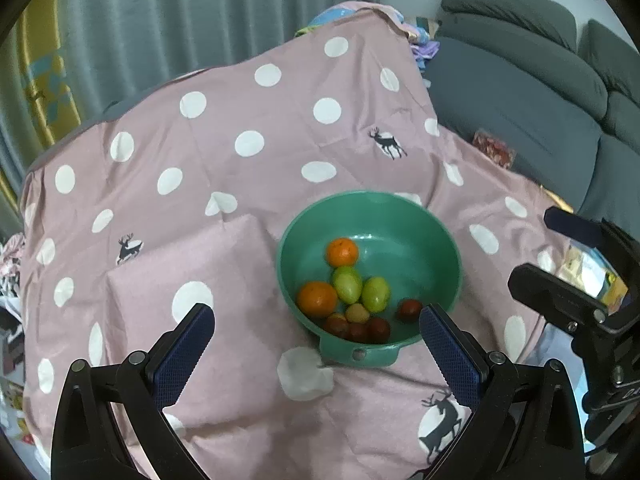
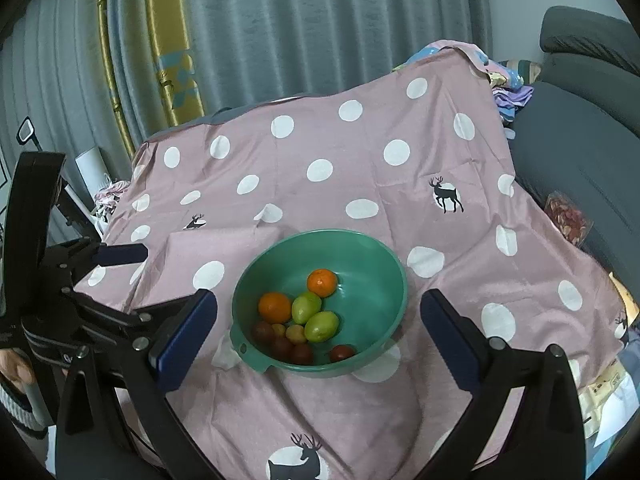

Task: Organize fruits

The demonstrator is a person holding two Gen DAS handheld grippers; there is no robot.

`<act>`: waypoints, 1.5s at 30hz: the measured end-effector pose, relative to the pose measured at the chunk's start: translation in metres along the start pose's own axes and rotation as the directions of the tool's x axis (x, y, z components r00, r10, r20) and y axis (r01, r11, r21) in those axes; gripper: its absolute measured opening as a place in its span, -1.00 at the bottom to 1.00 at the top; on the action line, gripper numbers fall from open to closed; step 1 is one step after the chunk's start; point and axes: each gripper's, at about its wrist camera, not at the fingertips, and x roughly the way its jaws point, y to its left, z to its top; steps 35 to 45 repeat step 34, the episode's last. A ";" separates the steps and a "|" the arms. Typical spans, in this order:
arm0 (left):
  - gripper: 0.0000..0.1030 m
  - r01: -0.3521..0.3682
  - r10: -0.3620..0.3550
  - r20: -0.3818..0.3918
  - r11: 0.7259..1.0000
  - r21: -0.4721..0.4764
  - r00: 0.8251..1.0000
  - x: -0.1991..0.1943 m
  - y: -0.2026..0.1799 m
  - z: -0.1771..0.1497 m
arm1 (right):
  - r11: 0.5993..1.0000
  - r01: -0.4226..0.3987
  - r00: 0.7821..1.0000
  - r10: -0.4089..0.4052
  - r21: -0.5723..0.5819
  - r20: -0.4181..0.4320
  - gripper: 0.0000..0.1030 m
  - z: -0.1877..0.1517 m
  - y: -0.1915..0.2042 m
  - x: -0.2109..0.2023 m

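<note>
A green bowl [image 1: 424, 216] [image 2: 384, 264] sits on the pink dotted cloth. In it lie two oranges [image 1: 317, 299] [image 2: 322, 282], two green fruits [image 1: 375, 294] [image 2: 321, 326], a small yellowish fruit [image 1: 357, 314] and several dark red small fruits [image 1: 409, 310] [image 2: 342, 353]. My left gripper [image 1: 316, 314] hangs above the bowl's near side, open, nothing between its pads. My right gripper [image 2: 319, 300] is above the bowl too, open and empty. It shows at the right edge of the left wrist view [image 1: 538, 246]. The left gripper [image 2: 148, 280] shows on the left of the right wrist view.
The pink cloth with white dots and deer [image 1: 248, 144] [image 2: 320, 170] drapes a raised surface, with a folded hump [image 1: 188, 264] left of the bowl. A grey sofa [image 1: 520, 92] [image 2: 580, 160] stands right, curtains [image 2: 280, 20] behind. Papers [image 2: 604, 396] lie at the right edge.
</note>
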 end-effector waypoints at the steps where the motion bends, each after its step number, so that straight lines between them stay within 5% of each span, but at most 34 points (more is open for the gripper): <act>1: 0.98 -0.003 0.003 0.010 1.000 -0.001 1.000 -0.002 0.000 0.001 | 1.000 0.003 1.000 -0.003 -0.001 0.000 0.99 0.001 0.000 -0.001; 19: 0.98 -0.094 0.092 0.050 0.995 0.040 0.995 -0.009 0.000 0.016 | 1.000 -0.008 1.000 0.008 0.000 -0.004 0.99 0.006 -0.004 -0.001; 45: 0.98 -0.110 0.108 0.048 0.993 0.044 0.993 -0.007 0.003 0.018 | 1.000 -0.016 1.000 0.016 -0.004 -0.003 0.99 0.008 0.002 0.003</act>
